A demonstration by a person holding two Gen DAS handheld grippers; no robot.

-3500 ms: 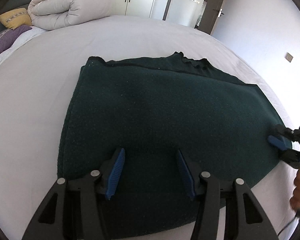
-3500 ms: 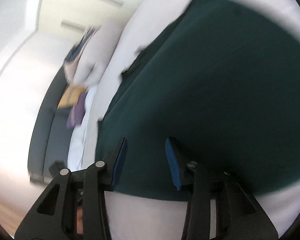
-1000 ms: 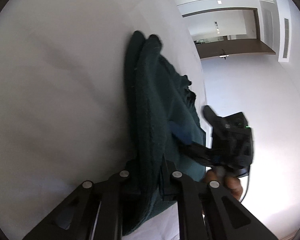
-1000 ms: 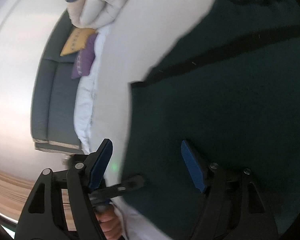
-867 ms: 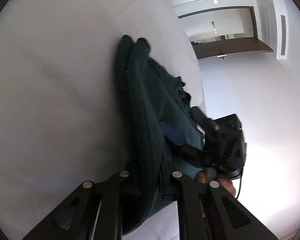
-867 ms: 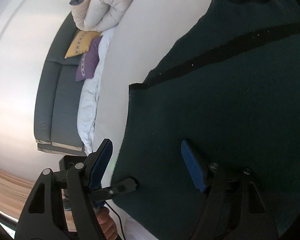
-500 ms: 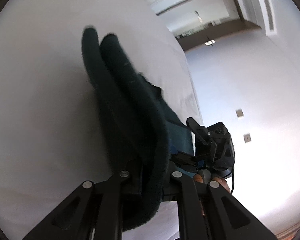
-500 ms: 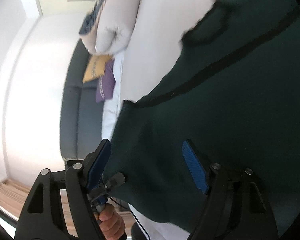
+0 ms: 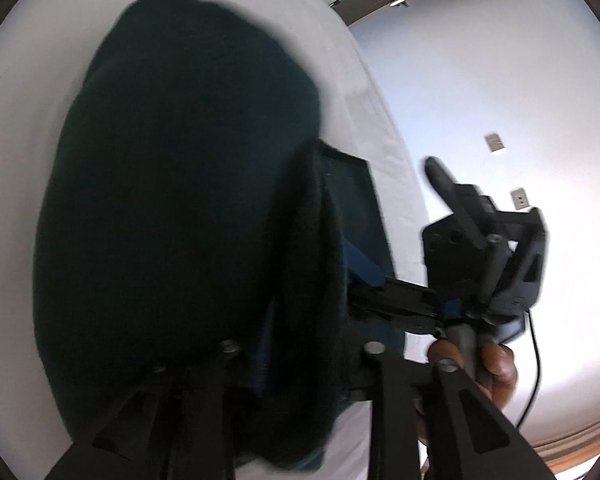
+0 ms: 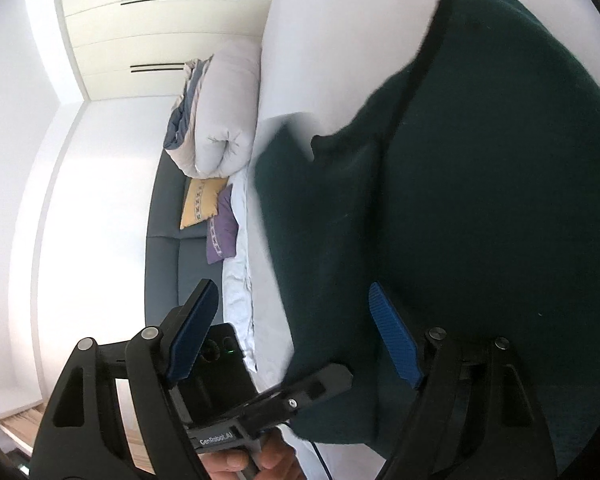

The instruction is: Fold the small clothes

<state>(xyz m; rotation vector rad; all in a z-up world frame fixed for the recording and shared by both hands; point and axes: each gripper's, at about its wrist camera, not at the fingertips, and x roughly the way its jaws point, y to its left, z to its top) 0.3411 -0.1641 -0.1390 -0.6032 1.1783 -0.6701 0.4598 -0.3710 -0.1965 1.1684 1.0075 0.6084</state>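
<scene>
Dark green garment doubled over on bed, fold near done; left claw opening, cloth between jaws; right claw spreading, empty; smoothing left.

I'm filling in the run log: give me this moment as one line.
task: fold | garment: dark green, doubled, on bed | left gripper: opening, cloth between fingers | right gripper: opening, empty

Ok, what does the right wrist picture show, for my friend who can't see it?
A dark green knitted garment is draped over a white bed, with the right tongs opening, their blue pads off the cloth. Behind are a rolled duvet, yellow and purple cushions, and a grey sofa.
</scene>
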